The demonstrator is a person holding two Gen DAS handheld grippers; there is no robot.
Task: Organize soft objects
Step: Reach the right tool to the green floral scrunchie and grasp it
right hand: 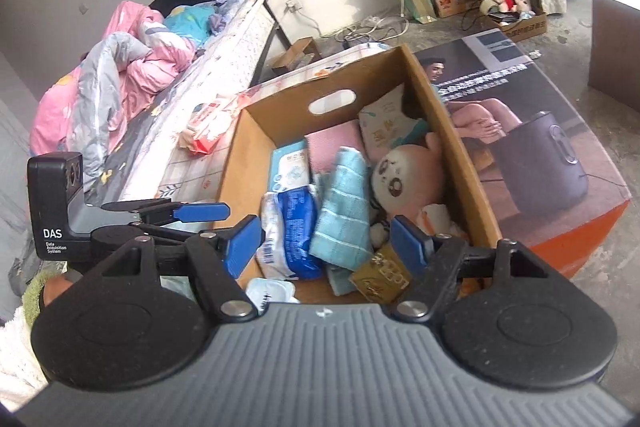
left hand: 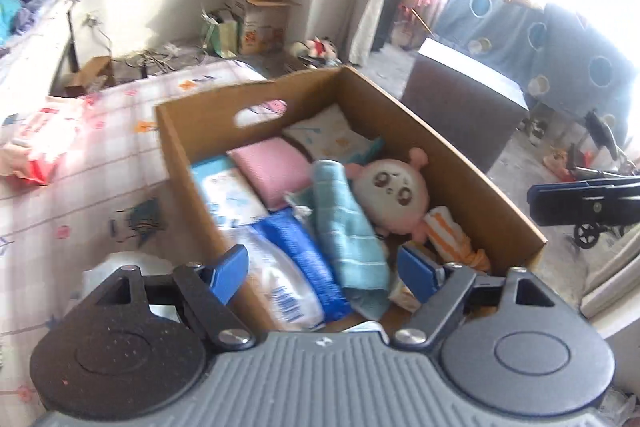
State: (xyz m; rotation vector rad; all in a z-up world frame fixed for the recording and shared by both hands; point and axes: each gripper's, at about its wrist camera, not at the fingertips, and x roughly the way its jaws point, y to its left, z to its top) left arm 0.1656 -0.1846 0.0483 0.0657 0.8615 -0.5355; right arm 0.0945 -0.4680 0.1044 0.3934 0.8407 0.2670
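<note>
An open cardboard box (left hand: 192, 131) (right hand: 456, 131) holds soft things: a round-faced pink plush doll (left hand: 396, 193) (right hand: 404, 175), a folded teal towel (left hand: 348, 227) (right hand: 344, 215), a pink pad (left hand: 272, 171), a blue and white wipes pack (left hand: 292, 267) (right hand: 292, 227), a light blue packet (left hand: 228, 191) and an orange striped cloth (left hand: 452, 235). My left gripper (left hand: 324, 271) is open and empty above the box's near end. My right gripper (right hand: 324, 243) is open and empty over the same end. The left gripper also shows at the left of the right wrist view (right hand: 200, 213).
The box rests on a mattress with a pink checked sheet (left hand: 80, 187). A red and white packet (left hand: 40, 143) (right hand: 208, 127) lies on it. A large printed carton (right hand: 540, 147) stands right of the box. A bed with pink bedding (right hand: 120, 75) is at the left.
</note>
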